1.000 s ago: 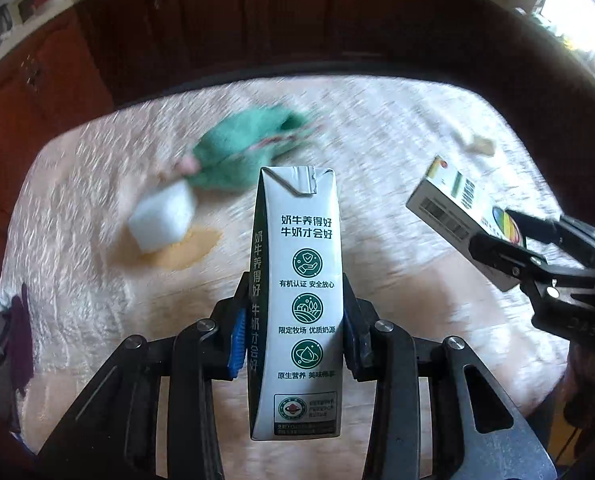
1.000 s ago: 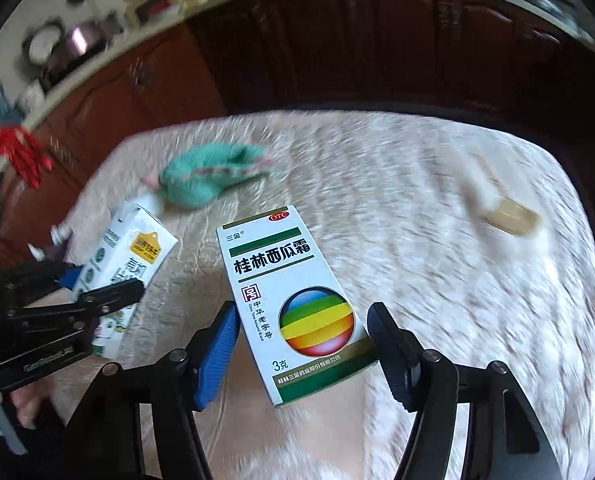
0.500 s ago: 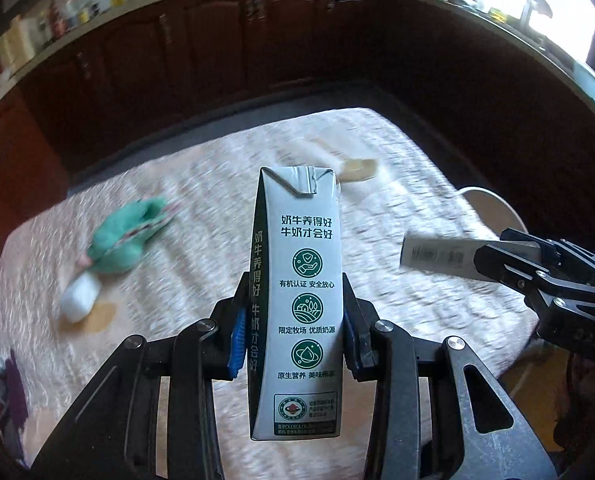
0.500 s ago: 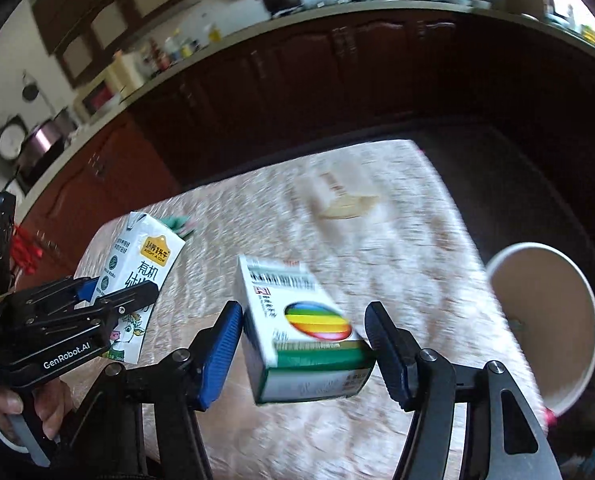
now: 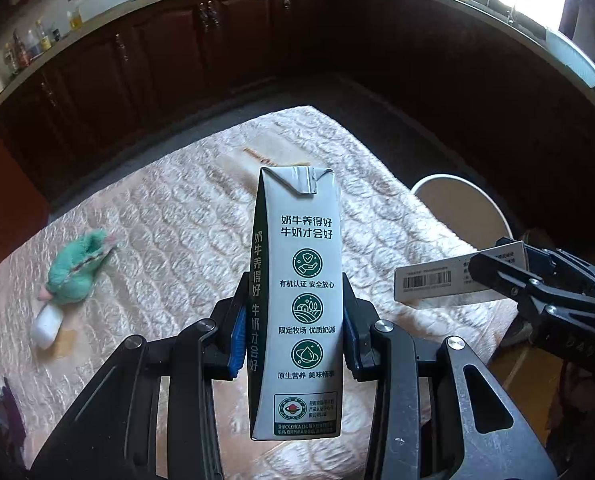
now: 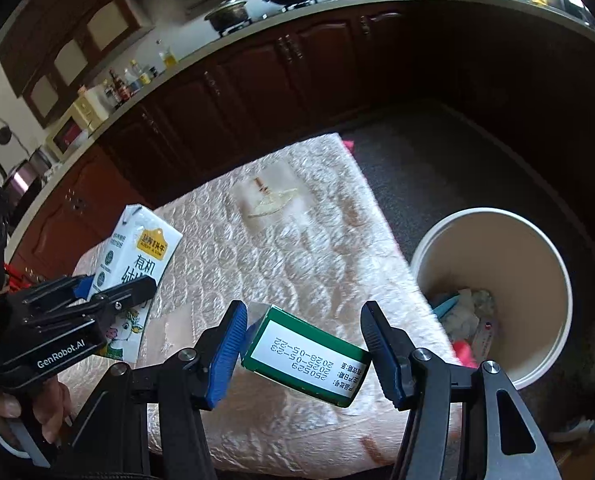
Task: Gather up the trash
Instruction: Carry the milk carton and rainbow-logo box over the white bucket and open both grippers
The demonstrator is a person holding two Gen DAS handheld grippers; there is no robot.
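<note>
A tall white and green milk carton (image 5: pixel 301 280) stands upright between the blue pads of my left gripper (image 5: pixel 295 300), which is shut on it above the quilted table. The right wrist view shows the same milk carton (image 6: pixel 137 248) at the left in the left gripper (image 6: pixel 109 292). A green and white medicine box (image 6: pixel 305 356) sits tilted between the pads of my right gripper (image 6: pixel 303 328), whose jaws are closing on it. Its dated end faces the camera. From the left wrist, the medicine box (image 5: pixel 433 282) and right gripper (image 5: pixel 497 268) hang over the table's right edge.
A round white trash bin (image 6: pixel 493 212) with rubbish inside stands on the floor right of the table (image 6: pixel 297 264). A flat wrapper (image 6: pixel 265 200) lies near the far edge. A green plush toy (image 5: pixel 77 268) and a white lump (image 5: pixel 47 326) lie at the left. Dark cabinets ring the room.
Both grippers have swung towards the table's right end, and the bin has come into view. The medicine box has rolled in the right gripper, so its end face now shows.
</note>
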